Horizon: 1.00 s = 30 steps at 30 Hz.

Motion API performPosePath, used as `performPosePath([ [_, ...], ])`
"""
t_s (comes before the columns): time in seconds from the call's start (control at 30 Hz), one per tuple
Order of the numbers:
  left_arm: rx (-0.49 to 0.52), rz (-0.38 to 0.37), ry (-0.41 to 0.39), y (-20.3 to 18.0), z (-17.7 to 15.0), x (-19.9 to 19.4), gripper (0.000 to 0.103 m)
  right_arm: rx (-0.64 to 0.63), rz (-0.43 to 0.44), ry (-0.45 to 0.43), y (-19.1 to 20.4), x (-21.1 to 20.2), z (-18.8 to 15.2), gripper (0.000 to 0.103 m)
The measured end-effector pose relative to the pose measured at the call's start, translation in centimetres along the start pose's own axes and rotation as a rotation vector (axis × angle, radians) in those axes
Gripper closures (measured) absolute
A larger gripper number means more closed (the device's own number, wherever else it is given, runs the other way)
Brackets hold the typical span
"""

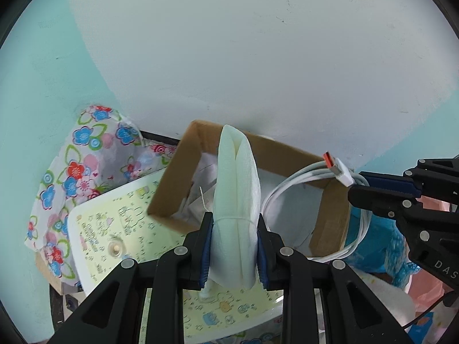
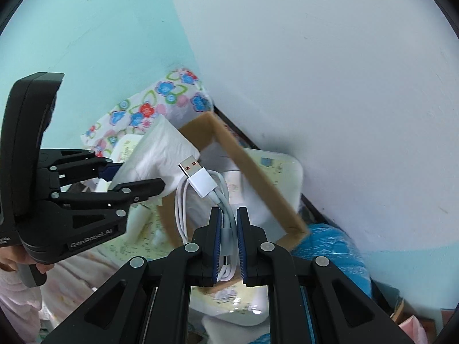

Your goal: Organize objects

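**A:** Which step was in hand?

**B:** Both loads were gripped and held at the cardboard box [image 1: 330, 206], so the carry looked nearly over and the placing not yet begun. Nearest the left camera, the left gripper [image 1: 234, 250] had its jaws clamped on a folded white foam sheet [image 1: 236, 200], which stood upright above the box's near wall. The right gripper [image 2: 228, 246] had its jaws pressed together on a coiled white USB cable [image 2: 200, 197] — its plug pointed up and away, over the box's open top.

**A:** And the next move?

**B:** Probably a lowering into the box, one load at a time, then opening the jaws. The foam would likely flex rather than resist; the cable's loops could catch on the rim.

**A:** What room was there?

**B:** Little. The two grippers sat close together over the box, so going in together risked a knock. Beside the box on one side lay a pale patterned pad [image 1: 114, 223], with a floral cloth [image 1: 83, 166] beyond that; on the other side something blue and soft [image 2: 332, 246] pressed against the box's corner. Behind the box rose a wall [image 1: 258, 57] — the far rim seemed to touch it, leaving approach only from above.
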State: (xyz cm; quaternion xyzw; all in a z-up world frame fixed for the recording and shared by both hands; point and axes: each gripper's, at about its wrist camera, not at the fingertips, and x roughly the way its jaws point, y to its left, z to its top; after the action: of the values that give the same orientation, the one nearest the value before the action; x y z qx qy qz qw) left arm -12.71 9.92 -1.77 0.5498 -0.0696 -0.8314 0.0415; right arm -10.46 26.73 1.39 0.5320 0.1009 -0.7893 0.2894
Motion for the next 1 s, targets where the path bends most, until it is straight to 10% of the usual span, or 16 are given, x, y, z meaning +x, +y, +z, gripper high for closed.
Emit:
performPosePath([
  [0.43, -0.025, -0.034, 0.035, -0.6, 2.1, 5.0, 0.075, 0.048, 0.012, 0.052, -2.9, 3.7, 0.3, 0.089],
  [0.67, -0.016, -0.022, 0.074, -0.6, 1.6, 7.3, 0.016, 0.038, 0.014, 0.071, -2.7, 4.1, 0.2, 0.089],
  [1.0, 0.002, 0.014, 0.065, 1.1, 0.6, 7.0, 0.009, -0.003, 0.025, 0.100, -1.0, 6.4, 0.7, 0.089],
])
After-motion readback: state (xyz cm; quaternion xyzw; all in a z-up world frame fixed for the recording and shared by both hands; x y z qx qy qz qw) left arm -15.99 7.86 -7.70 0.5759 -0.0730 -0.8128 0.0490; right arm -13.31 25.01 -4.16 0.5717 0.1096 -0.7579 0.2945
